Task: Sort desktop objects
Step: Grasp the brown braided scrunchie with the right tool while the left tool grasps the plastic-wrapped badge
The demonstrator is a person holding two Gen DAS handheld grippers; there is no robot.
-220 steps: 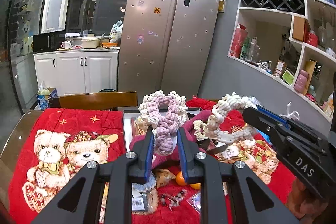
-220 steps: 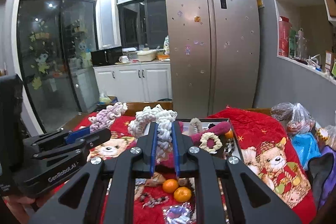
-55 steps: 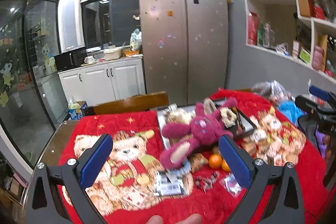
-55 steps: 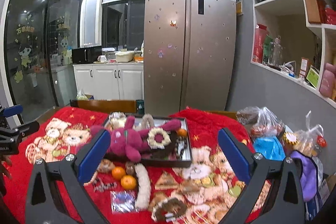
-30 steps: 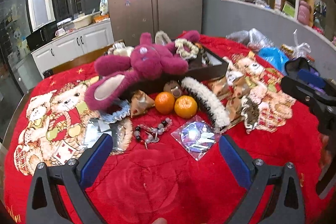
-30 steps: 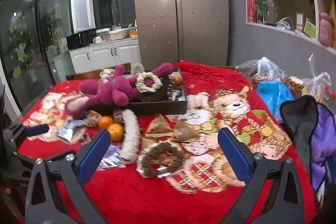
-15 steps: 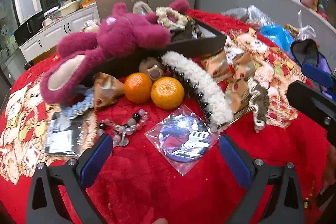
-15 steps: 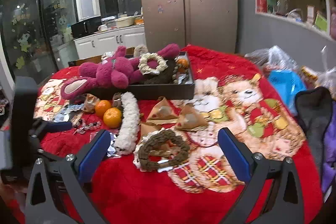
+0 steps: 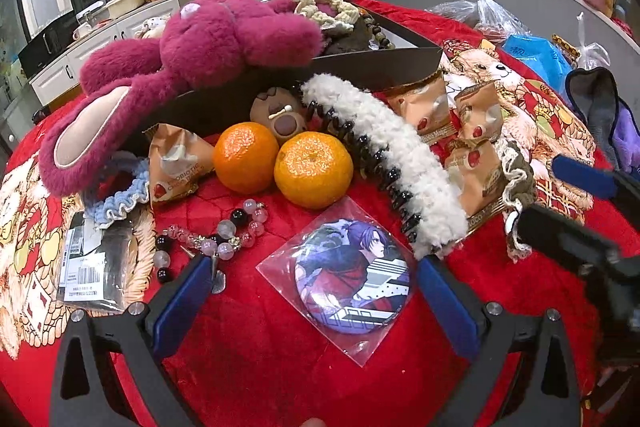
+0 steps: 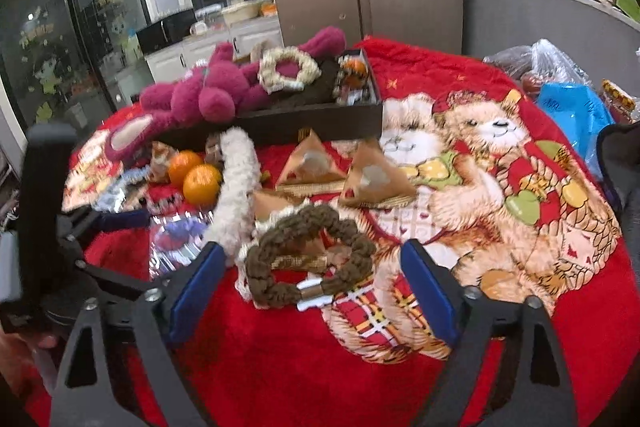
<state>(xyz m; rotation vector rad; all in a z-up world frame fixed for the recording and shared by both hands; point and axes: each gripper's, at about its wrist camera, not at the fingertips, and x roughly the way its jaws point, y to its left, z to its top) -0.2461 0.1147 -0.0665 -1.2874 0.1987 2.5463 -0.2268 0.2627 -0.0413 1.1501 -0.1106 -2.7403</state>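
Both grippers have been lowered toward the red bear-print blanket (image 9: 256,367) since the earlier frames. The left gripper (image 9: 314,291) is being held spread around a round anime badge in a clear sleeve (image 9: 352,287), seemingly untouched. The right gripper (image 10: 308,271), its jaws just narrowed yet apart, is being held around a brown braided hair tie (image 10: 304,259).

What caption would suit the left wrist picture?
Open left gripper poised over a bagged anime badge, beside two oranges on a red bear blanket.
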